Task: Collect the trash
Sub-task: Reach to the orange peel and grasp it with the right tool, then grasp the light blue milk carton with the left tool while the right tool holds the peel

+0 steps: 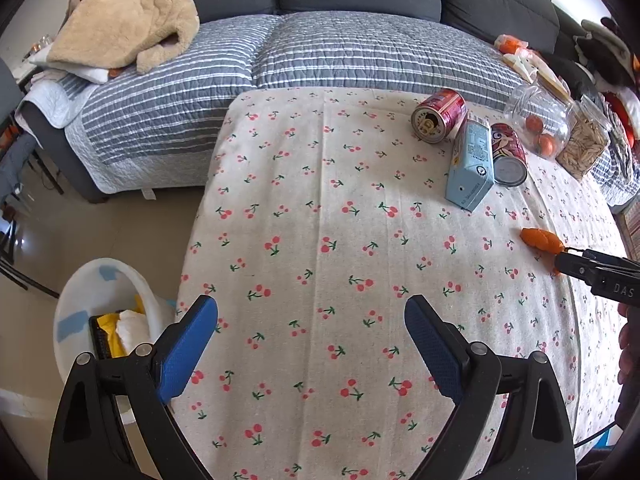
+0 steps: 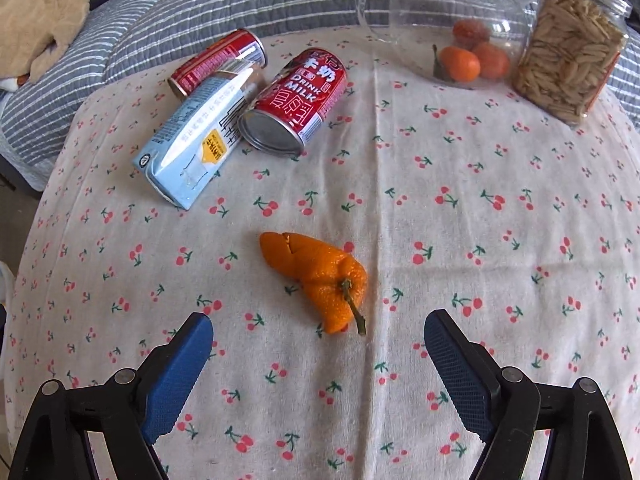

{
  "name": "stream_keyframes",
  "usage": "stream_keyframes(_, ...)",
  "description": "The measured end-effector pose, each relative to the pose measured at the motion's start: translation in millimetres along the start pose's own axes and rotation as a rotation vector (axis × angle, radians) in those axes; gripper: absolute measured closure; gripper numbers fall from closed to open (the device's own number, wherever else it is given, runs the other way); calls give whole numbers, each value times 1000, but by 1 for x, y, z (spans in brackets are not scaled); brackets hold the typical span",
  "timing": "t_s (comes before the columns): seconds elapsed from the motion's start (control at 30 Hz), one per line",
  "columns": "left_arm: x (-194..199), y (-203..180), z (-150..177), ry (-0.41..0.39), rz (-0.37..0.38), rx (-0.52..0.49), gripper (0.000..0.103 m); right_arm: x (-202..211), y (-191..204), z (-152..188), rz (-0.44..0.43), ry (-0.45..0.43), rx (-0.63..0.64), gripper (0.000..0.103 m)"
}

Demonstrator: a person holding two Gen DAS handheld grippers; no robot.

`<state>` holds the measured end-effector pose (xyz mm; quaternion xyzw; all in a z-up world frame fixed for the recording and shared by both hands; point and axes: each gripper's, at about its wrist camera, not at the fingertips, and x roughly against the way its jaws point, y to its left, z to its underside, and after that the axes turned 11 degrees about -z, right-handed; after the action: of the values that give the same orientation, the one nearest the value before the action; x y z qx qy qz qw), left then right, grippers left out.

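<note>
Right tongs (image 2: pixel 318 364) spread wide and empty, blue pads either side of bare cloth, pointing down at the orange peel (image 2: pixel 316 280) lying just ahead of them in the centre of the right wrist view; the peel sits flat on the cherry-print worktop (image 2: pixel 480 280), stem end nearest the tongs, nothing touching it yet; this looks like the approach for a pick, not the grip itself; left tongs (image 1: pixel 311 344) also released with nothing between the pads, low in the left wrist view over open cloth; the bin (image 1: pixel 100 308) waits at lower left of that view, off the worktop's edge, with yellow and white scraps already inside; more trash at upper left of the right wrist view: a blue carton (image 2: pixel 192 148) lying against a red milk can (image 2: pixel 296 104), a second red can (image 2: pixel 220 60) behind them; the glass jar (image 2: pixel 460 28) of oranges and the seed jar (image 2: pixel 568 60) at upper right are probably not rubbish; next move, I'd judge: push the right tongs forward and down so the pads straddle the peel's thick middle, then close gently; it is soft and low-lying, so the pads must come almost to the cloth without pinching the fabric
</note>
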<state>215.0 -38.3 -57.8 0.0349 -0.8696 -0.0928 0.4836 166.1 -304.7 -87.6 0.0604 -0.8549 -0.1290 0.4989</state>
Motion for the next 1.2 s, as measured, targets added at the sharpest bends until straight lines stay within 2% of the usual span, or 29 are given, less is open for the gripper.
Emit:
stream_keyframes(0.1,-5,-11,-4,3,7,-9,7,-14,-3,-3,-3,15,-11,18)
stream_keyframes(0.3,-17,-28,-12,11,23,-25,7,-33,-1,-6,39,33,25,38)
stream_keyframes(0.37,-20,-33,-15,8,32,-26,7,-33,-1,-9,41,23,39,55)
stream_keyframes(0.47,-22,-44,-22,-28,28,-49,7,-33,-4,-10,42,25,41,69)
stream_keyframes(0.53,-25,-53,-26,-51,24,-67,7,-32,-5,-9,46,29,52,74)
stream_keyframes(0.7,-36,-74,-38,-45,105,-52,7,-16,-12,-4,18,26,34,77)
stream_keyframes(0.87,-37,-103,-53,-106,135,-84,7,5,-19,-2,-8,-4,5,77)
stream_keyframes(1.0,-43,-118,-65,-125,211,-50,7,15,-26,2,-3,-16,-6,77)
stream_keyframes(1.07,-45,-124,-69,-148,237,-37,9,17,-31,4,-3,-11,-17,77)
stream_keyframes(1.17,-50,-133,-75,-147,289,-23,19,19,-38,6,-10,-5,-43,77)
stream_keyframes(1.2,-53,-135,-76,-142,300,-21,28,20,-40,6,-11,-6,-48,77)
